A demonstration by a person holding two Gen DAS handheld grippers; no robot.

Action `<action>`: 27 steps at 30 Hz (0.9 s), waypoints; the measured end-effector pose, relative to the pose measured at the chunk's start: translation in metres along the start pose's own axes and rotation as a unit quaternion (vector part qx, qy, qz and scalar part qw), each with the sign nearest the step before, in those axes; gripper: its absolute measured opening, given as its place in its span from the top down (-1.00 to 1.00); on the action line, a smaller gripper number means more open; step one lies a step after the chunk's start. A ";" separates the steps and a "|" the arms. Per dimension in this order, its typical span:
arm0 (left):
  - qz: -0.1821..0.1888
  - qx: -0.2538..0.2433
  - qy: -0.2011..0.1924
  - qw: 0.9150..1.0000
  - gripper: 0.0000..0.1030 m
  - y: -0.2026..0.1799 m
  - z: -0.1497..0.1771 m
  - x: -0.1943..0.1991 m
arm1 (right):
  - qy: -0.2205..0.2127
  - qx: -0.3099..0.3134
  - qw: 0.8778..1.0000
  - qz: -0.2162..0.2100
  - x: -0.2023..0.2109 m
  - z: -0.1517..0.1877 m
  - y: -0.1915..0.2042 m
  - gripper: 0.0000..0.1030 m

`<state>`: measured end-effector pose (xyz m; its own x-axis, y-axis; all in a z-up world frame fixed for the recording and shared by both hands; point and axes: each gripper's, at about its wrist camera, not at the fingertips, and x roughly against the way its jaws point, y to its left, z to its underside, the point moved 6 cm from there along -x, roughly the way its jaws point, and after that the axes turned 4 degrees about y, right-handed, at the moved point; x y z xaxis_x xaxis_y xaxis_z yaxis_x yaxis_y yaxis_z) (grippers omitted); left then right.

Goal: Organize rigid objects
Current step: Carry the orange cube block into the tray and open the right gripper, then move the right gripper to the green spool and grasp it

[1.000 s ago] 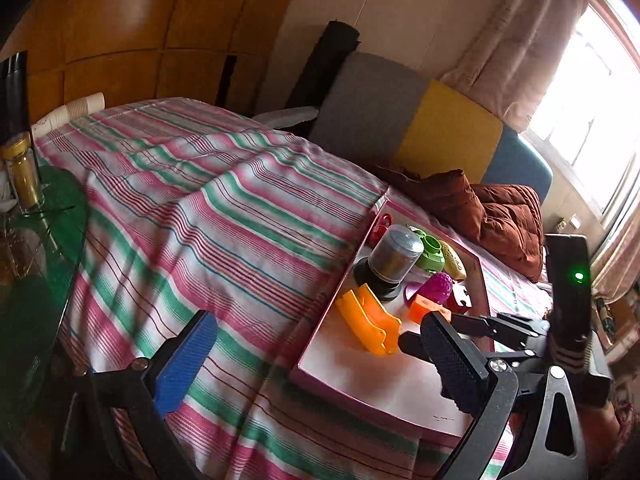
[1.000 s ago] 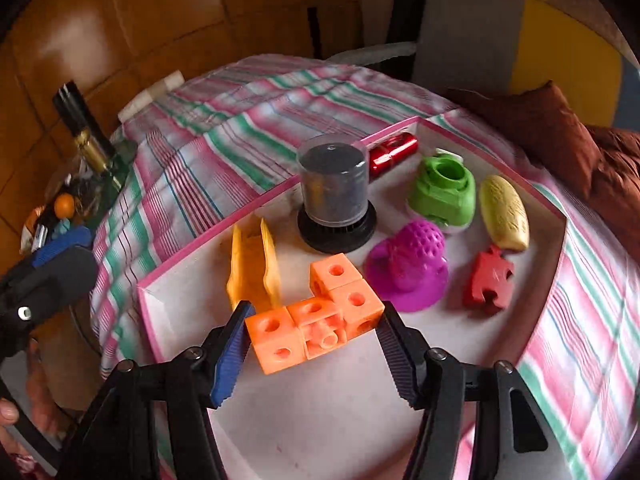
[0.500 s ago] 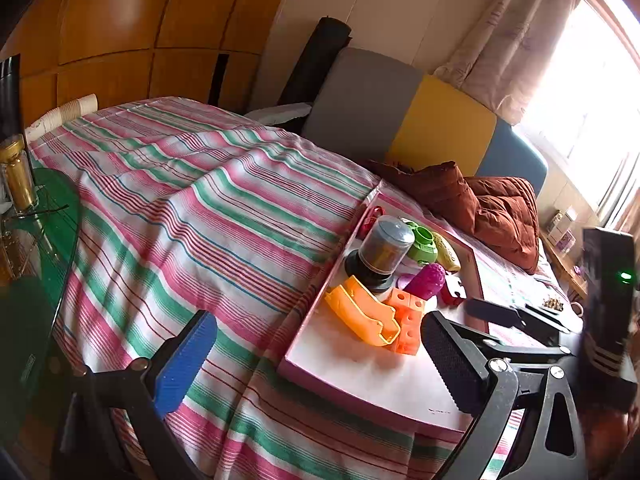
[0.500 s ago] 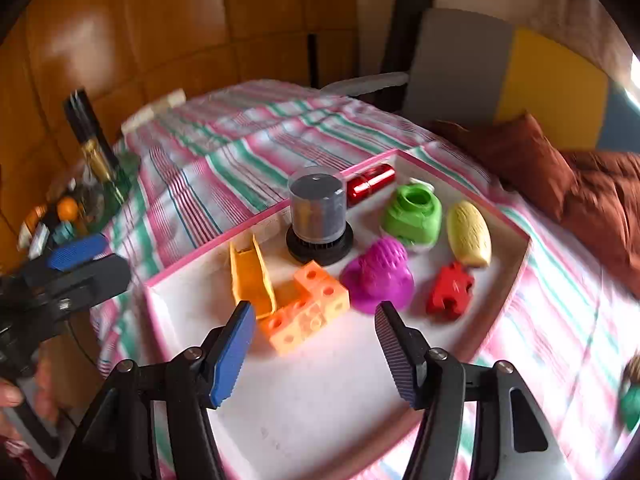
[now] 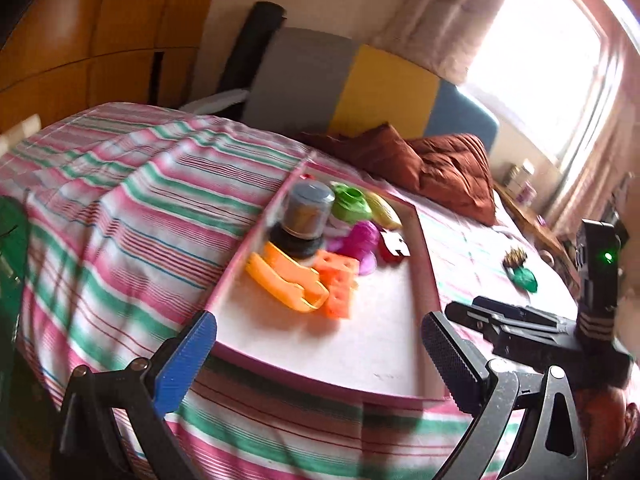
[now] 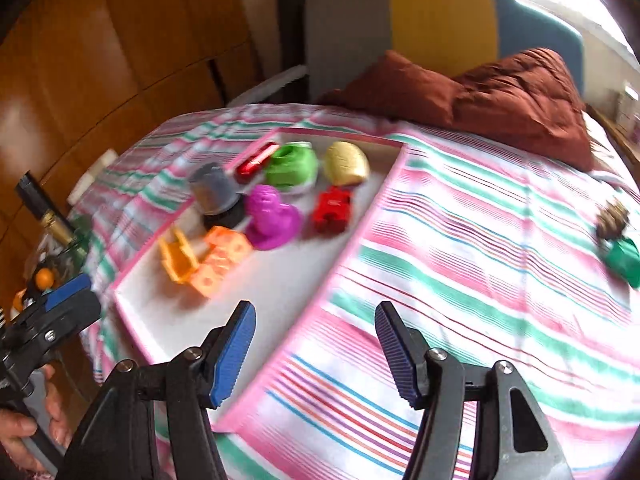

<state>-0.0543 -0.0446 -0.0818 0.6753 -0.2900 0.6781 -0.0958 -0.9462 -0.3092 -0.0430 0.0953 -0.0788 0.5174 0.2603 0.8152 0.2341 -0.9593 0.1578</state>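
Right wrist view: the right claw (image 6: 316, 344) is hanging spread and empty over the pink-rimmed white tray (image 6: 360, 236); the left claw (image 5: 316, 354) is gaping too, beside the orange cube block (image 6: 220, 258).

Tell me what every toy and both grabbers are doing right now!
left gripper: fingers open, empty.
right gripper: fingers open, empty.
orange block piece: lying in the tray, let go.
tray: flat on the bed.
grey-capped jar: upright in the tray.
purple toy: standing in the tray.
green toy: on the bedspread, outside the tray.
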 end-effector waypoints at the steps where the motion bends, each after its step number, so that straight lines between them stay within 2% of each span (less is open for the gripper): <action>1: 0.004 -0.006 0.002 1.000 -0.99 -0.004 0.002 -0.001 | 0.000 -0.009 1.000 0.018 0.001 0.003 -0.008 -0.22; 4: 0.022 -0.026 0.011 0.999 -1.00 -0.018 0.006 -0.002 | 0.006 -0.039 0.998 0.050 0.002 0.012 -0.031 -0.22; 11: 0.084 -0.054 0.027 0.995 -1.00 -0.055 0.017 0.000 | 0.015 -0.076 0.995 0.069 0.010 0.037 -0.069 -0.22; 16: 0.094 -0.095 0.030 0.991 -1.00 -0.084 0.021 0.001 | 0.016 -0.099 0.992 0.079 0.017 0.052 -0.094 -0.22; 27: 0.101 -0.124 0.031 0.987 -1.00 -0.126 0.019 -0.002 | -0.020 -0.193 0.975 0.106 0.038 0.072 -0.175 -0.22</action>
<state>-0.0295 0.0778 -0.0572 0.5794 -0.4777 0.6604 -0.4048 -0.8719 -0.2755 -0.0050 0.2813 -0.1162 0.5533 0.0484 0.8316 -0.2044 -0.9599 0.1919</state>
